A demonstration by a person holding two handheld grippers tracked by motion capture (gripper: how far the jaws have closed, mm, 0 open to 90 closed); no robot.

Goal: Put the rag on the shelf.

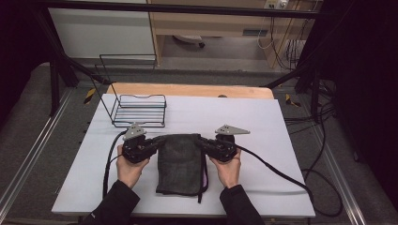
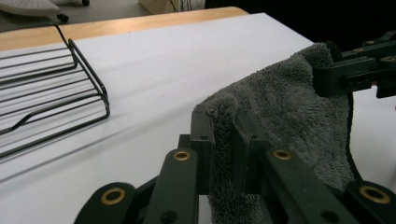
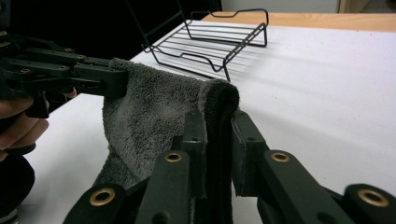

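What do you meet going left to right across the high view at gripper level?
Left gripper → grey towel, pinched at its two top corners → right gripper.

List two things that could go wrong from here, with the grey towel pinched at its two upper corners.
1. The left tool and right tool each pinch only a small corner of the towel; it might slip out of one and drop unevenly.
2. The towel's lower part seems to lie on the table near its front edge; dragged that way, it could perhaps slide off.
3. The wire rack stands close behind; a forward swing may snag it.
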